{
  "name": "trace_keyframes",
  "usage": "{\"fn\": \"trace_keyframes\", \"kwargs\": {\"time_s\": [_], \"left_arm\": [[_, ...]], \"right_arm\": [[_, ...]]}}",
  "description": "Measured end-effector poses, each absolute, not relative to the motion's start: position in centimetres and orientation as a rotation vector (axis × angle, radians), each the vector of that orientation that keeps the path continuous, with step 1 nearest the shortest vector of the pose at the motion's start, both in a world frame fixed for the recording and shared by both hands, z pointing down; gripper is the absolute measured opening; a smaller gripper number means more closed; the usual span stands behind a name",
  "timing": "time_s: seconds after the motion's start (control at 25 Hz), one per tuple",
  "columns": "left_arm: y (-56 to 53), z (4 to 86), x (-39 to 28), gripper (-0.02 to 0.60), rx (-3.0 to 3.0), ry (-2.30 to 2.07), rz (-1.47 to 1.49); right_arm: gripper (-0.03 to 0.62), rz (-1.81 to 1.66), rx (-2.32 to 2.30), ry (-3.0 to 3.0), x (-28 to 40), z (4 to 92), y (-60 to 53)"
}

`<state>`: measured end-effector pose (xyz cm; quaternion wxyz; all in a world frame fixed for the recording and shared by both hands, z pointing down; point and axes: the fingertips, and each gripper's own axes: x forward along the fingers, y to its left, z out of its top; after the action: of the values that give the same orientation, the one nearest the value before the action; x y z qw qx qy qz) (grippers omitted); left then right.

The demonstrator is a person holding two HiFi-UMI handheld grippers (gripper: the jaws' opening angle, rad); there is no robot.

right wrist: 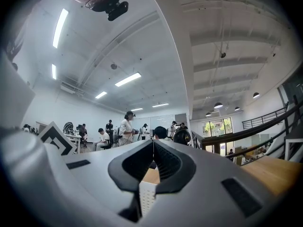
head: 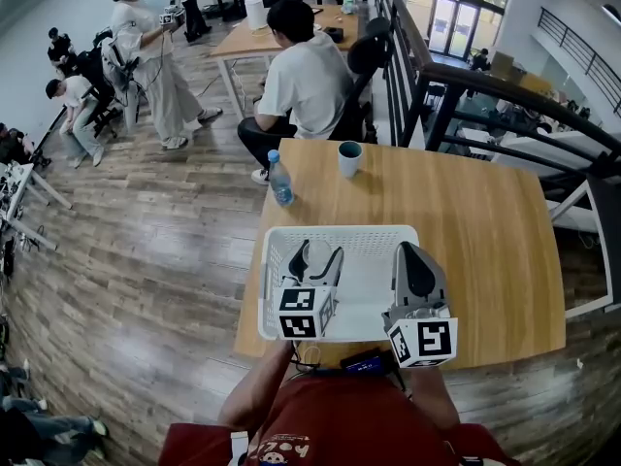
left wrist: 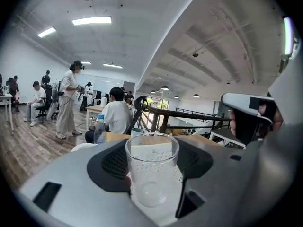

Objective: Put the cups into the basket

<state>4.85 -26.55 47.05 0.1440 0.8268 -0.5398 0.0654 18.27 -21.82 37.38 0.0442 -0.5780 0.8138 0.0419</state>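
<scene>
While the clear cup (left wrist: 152, 168) sits clamped between the jaws of the left gripper (head: 312, 265), the step in hand reads as setting it down inside the white basket (head: 378, 233).

- Clear cup — upright, mouth up, empty, held low on its wall by both pads. It hangs over the basket's left half; whether its base touches the basket floor cannot be told.
- Left gripper — closed on the cup and tilted slightly downward.
- Right gripper (head: 412, 252) — jaws together on nothing, over the basket's right side.
- Teal cup (head: 349, 157) — standing on the table (head: 475, 231) near its far edge, well apart from the basket; not yet collected.
- Water bottle (head: 279, 179) — upright by the table's left edge, beyond the basket; no part of the task.

Handling note: lower the cup level until its base rests flat on the basket floor, then part the jaws fully before drawing back, so that the pads do not drag it over. Thin clear walls likely slip, so no twisting on release. Place it toward a corner, leaving room for the teal cup.
</scene>
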Motion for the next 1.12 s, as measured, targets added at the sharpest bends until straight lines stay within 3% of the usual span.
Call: {"fn": "trace_keyframes", "kwargs": {"time_s": [1.12], "left_arm": [[-28.9, 54.4, 7.6, 0.288, 2.315, -1.36, 0.554]], "right_arm": [[0.011, 0.08, -1.778, 2.472, 19.4, 38.4, -21.7]]}}
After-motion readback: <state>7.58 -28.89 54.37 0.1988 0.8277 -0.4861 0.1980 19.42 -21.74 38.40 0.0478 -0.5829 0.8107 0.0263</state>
